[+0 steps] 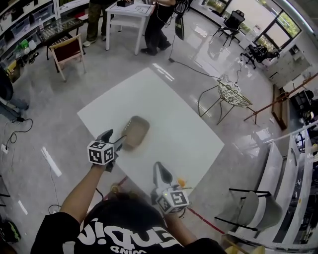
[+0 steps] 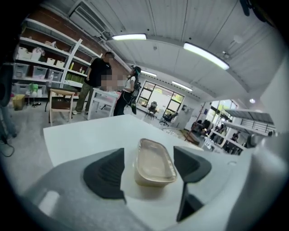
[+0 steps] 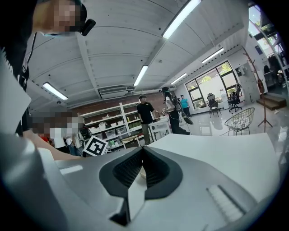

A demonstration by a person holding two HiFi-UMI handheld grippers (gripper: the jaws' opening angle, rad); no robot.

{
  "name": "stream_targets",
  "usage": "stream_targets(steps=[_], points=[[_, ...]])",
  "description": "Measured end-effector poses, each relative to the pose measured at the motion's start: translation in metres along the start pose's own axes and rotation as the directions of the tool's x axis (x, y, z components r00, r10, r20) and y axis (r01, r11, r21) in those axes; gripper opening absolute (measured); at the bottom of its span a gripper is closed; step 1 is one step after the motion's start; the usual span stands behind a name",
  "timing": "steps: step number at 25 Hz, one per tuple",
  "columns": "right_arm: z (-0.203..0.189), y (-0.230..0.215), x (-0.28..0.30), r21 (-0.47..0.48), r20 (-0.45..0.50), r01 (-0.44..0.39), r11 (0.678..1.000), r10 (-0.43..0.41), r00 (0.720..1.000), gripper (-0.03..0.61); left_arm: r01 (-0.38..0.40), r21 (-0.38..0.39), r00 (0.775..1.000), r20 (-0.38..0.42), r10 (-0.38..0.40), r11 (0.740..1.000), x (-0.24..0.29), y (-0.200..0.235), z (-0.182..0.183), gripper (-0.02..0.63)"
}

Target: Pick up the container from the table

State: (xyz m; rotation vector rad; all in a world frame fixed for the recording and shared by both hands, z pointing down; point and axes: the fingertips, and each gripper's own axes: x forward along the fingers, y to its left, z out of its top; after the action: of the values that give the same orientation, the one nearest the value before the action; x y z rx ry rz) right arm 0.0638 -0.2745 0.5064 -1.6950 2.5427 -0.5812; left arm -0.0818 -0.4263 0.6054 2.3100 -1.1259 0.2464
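A shallow, oblong, beige container (image 1: 135, 131) lies on the white table (image 1: 174, 114), left of its middle. My left gripper (image 1: 115, 139) sits at the container's near end, its marker cube toward me. In the left gripper view the jaws stand wide apart. The container (image 2: 154, 161) lies between the two dark pads (image 2: 106, 172), with white table showing on both sides of it and no pad touching it. My right gripper (image 1: 159, 169) hovers over the table's near edge, right of the container. Its jaws (image 3: 142, 168) are shut, pad against pad, with nothing held.
A wire chair (image 1: 232, 94) stands beyond the table's far right corner and a wooden chair (image 1: 67, 51) at the far left. Two people stand by a second white table (image 1: 130, 13) at the back. A grey chair (image 1: 254, 210) sits at the near right. Shelving lines the left wall.
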Motion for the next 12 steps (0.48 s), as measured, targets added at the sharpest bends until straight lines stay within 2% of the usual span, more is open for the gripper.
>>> stream_targets(steps=[7, 12], points=[[-0.006, -0.008, 0.009, 0.015, -0.019, 0.012, 1.000, -0.011, 1.000, 0.000, -0.012, -0.046, 0.994, -0.107, 0.007, 0.999, 0.035, 0.019, -0.030, 0.336], [-0.011, -0.013, 0.012, 0.024, -0.032, 0.024, 0.999, -0.023, 0.999, 0.000, -0.010, -0.078, 0.989, -0.150, -0.002, 0.997, 0.048, 0.023, -0.044, 0.311]])
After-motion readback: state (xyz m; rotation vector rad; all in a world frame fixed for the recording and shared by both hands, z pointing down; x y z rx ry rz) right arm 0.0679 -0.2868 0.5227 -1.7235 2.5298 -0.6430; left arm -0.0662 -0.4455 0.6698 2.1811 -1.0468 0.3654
